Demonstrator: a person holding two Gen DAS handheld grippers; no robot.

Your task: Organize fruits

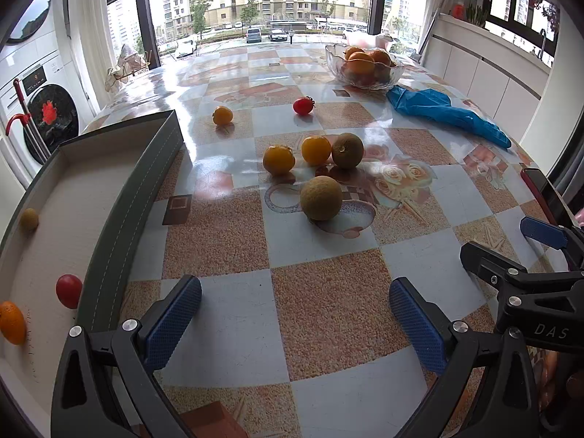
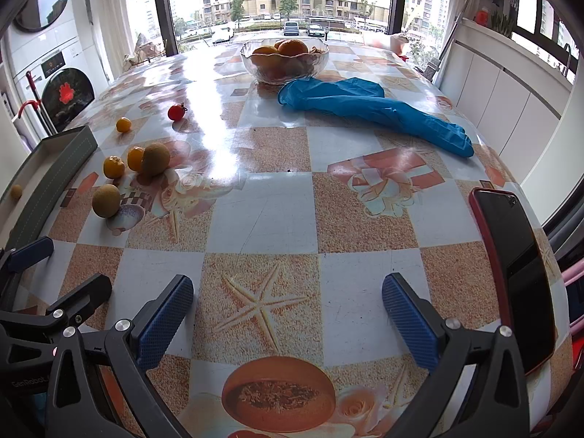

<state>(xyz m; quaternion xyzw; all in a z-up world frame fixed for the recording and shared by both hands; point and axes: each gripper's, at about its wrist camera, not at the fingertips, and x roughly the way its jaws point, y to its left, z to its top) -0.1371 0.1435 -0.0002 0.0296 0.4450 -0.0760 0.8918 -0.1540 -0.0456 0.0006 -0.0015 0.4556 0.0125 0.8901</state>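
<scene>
Loose fruit lies mid-table: a tan round fruit (image 1: pixel 321 198) (image 2: pixel 106 200), a brownish fruit (image 1: pixel 347 150) (image 2: pixel 156 158), two yellow-orange fruits (image 1: pixel 279 160) (image 1: pixel 316 150), a small yellow one (image 1: pixel 222 115) and a red tomato (image 1: pixel 303 105) (image 2: pixel 177 111). A grey box (image 1: pixel 120 215) (image 2: pixel 54 168) at the left holds a red tomato (image 1: pixel 69 291), an orange (image 1: pixel 12 322) and a small tan fruit (image 1: pixel 29 218). My left gripper (image 1: pixel 295 314) is open and empty, short of the tan fruit. My right gripper (image 2: pixel 288 314) is open and empty over the bare tablecloth.
A glass bowl (image 1: pixel 365 76) (image 2: pixel 284 69) of oranges stands at the far end. A blue glove (image 1: pixel 445 111) (image 2: pixel 368 107) lies beside it. A red-cased phone (image 2: pixel 511 266) lies at the table's right edge. A washing machine (image 1: pixel 43 109) stands to the left.
</scene>
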